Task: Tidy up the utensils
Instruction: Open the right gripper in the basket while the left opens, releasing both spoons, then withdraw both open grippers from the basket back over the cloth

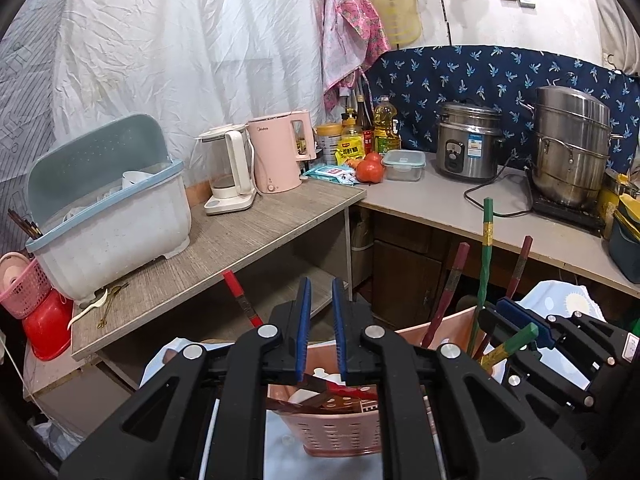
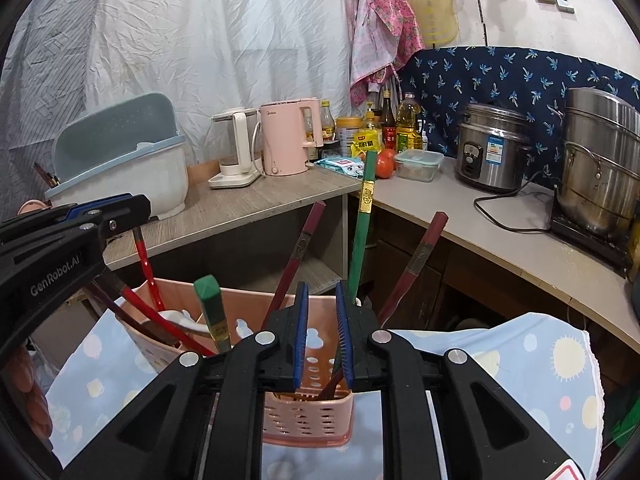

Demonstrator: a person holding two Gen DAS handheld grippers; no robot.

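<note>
The right gripper (image 2: 322,292) fills the foreground, black arms ending in ribbed blue pads that stand a little apart and press on nothing that shows. It hovers over the near end of the pink basket (image 2: 308,416), a slotted plastic caddy set on a pale blue cloth (image 2: 520,360) printed with suns and dots. A tall green chopstick (image 2: 362,232), square-cut with a gold band, rises from the basket just behind the gripper's right-hand pad. The left gripper (image 1: 320,284), over the basket's other side, has its pads nearly together with nothing between them.

Sorting looks well under way. Already standing in the basket, fanned out at loose angles, are two dark red chopsticks (image 2: 296,256) (image 2: 416,264), a second green one (image 2: 212,308) leaning low, a glossy red one (image 2: 148,268) and what seems a white ceramic spoon (image 2: 180,316).

Work probably remains. Beyond the basket, on the wood-grain counter (image 1: 248,240), a white spoon (image 1: 88,308) and a slim brass-coloured fork (image 1: 110,302) lie loose, apart from the basket, beside a lidded grey-blue dish box (image 1: 112,220). More dark sticks (image 1: 24,222) poke up at that box's far end; whether they belong to the job cannot be told.
</note>
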